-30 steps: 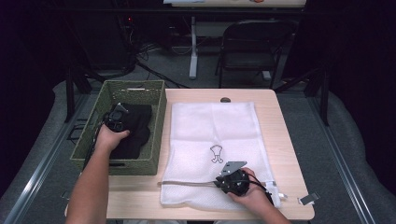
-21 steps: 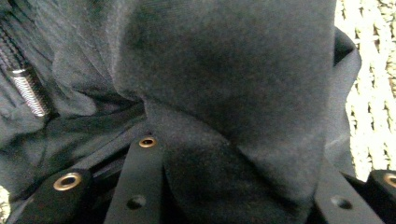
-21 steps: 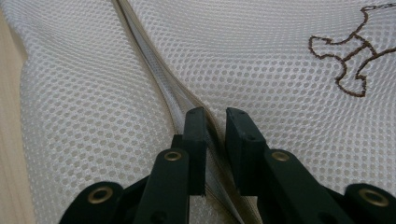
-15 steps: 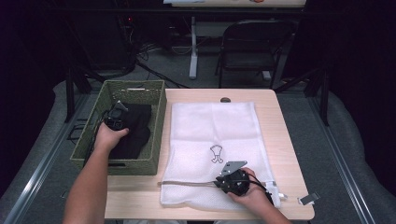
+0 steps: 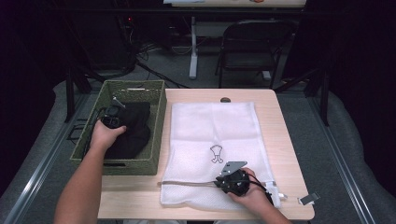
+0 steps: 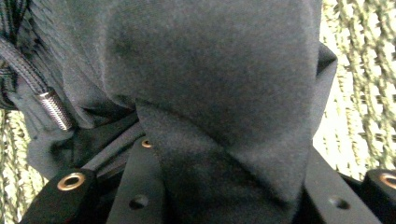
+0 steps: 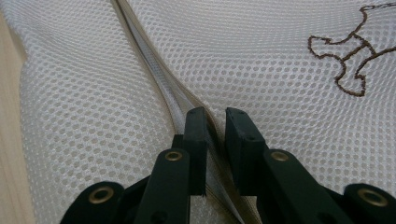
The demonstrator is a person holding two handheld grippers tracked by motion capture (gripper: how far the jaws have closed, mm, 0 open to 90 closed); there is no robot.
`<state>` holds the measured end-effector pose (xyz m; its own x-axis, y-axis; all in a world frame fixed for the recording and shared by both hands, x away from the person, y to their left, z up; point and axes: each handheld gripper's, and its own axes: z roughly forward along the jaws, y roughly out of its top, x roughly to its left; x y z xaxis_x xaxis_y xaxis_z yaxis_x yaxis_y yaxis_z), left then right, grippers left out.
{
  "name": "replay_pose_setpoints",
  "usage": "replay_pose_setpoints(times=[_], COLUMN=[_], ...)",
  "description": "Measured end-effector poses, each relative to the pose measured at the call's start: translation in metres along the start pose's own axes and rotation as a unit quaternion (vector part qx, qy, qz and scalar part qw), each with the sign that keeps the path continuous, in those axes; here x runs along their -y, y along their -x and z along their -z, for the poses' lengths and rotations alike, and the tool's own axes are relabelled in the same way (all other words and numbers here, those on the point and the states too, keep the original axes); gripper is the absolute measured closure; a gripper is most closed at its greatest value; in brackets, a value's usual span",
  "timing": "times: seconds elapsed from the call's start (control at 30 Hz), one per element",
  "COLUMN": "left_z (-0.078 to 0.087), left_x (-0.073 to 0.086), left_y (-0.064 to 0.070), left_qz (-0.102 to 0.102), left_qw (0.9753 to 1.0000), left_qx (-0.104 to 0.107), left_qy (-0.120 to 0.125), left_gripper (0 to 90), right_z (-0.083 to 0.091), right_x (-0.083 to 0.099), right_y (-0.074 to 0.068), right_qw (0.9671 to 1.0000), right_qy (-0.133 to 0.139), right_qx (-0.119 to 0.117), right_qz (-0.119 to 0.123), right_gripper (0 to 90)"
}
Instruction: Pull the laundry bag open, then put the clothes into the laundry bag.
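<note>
The light wooden rectangular table (image 5: 289, 140) takes up the centre and lower part of the high view. Its right third is left bare between the bag's edge and the table's right edge, and a narrow bare band runs along its near edge. A white mesh laundry bag (image 5: 212, 140) with a small brown embroidered figure is spread flat over the middle of the table, reaching from near the far edge down almost to the near edge. At centre left, a green woven rectangular basket (image 5: 159, 119) is set with its right wall just beside the bag's left edge. A dark grey fabric garment (image 5: 133, 128) is bundled inside the basket, leaving little free room within its walls.

The left gripper (image 5: 112, 114) is seen in the basket at the garment's upper left part. In the left gripper view, a fold of the garment (image 6: 219, 140) is drawn down between the black jaws and clamped there (a metal-tipped dark cord (image 6: 51, 107) hangs at the frame's left).

The right gripper (image 5: 233, 179) is placed at lower centre, on the bag's near part. In the right gripper view its jaws stand narrowly apart, closed on the bag's pale zipper seam (image 7: 154, 60), which runs up toward the upper left of that frame.
</note>
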<state>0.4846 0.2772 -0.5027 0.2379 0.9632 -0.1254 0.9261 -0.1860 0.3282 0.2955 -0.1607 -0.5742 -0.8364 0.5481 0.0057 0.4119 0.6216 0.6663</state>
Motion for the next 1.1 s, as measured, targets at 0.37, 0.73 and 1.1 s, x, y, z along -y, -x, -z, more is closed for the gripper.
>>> replay_pose_setpoints(times=[0.37, 0.73, 1.1], left_z=[0.03, 0.053, 0.066], left_x=[-0.003, -0.012, -0.021], left_y=[0.002, 0.014, 0.016], left_qz=[-0.006, -0.024, -0.024], left_qw=[0.9998, 0.9995, 0.9995], left_qx=[0.003, 0.0, 0.003], left_qy=[0.016, 0.021, 0.021], left_gripper=[67.6, 67.6, 67.5], right_z=[0.0, 0.0, 0.0], right_x=[0.0, 0.0, 0.0], right_y=[0.001, 0.0, -0.001], right_qw=[1.0, 1.0, 0.9999], right_qy=[0.001, 0.001, -0.003], right_qx=[-0.001, 0.001, -0.003], right_qz=[0.001, 0.001, -0.015], right_gripper=[78.8, 78.9, 79.2])
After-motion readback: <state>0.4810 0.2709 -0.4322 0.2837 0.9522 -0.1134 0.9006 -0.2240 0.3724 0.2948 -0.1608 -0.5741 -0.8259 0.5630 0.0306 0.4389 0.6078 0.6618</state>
